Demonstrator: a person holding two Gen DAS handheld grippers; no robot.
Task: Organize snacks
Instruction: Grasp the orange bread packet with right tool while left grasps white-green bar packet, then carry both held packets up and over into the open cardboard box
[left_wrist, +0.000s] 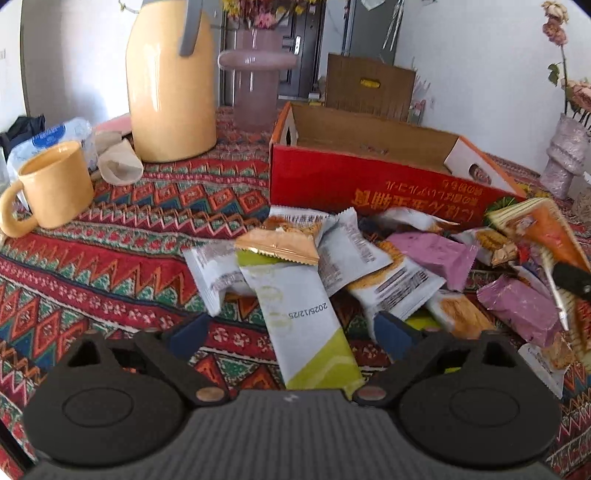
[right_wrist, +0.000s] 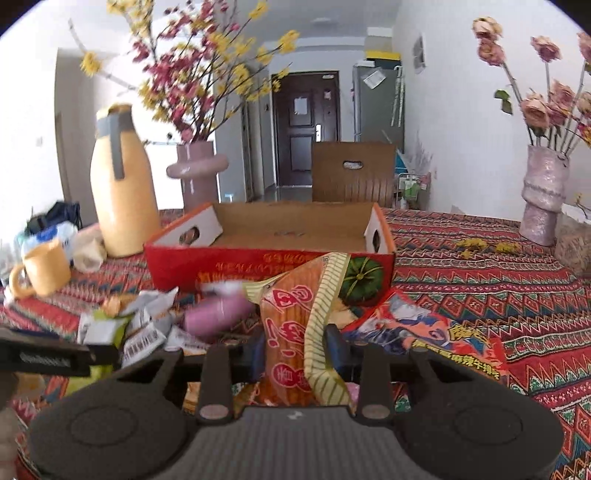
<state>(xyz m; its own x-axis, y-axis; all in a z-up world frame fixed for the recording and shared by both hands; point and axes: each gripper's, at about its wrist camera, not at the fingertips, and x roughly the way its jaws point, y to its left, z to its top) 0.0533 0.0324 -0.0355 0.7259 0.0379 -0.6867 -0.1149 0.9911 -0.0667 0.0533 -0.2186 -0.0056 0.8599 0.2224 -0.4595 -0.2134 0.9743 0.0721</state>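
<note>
A pile of wrapped snacks (left_wrist: 388, 258) lies on the patterned tablecloth in front of an open red cardboard box (left_wrist: 369, 184), also in the right wrist view (right_wrist: 229, 269). My left gripper (left_wrist: 291, 332) is open, its fingers on either side of a white and green snack packet (left_wrist: 295, 314) lying flat. My right gripper (right_wrist: 295, 347) is shut on an orange snack bag with a striped edge (right_wrist: 295, 325), held upright in front of the box. A red printed snack bag (right_wrist: 424, 332) lies just right of it.
A yellow jug (left_wrist: 170, 85), a yellow mug (left_wrist: 51, 188), a pink vase (left_wrist: 255, 81) and crumpled wrappers stand at the left. A textured vase with dried roses (right_wrist: 543, 192) stands at the far right. A brown chair back (right_wrist: 352, 173) rises behind the box.
</note>
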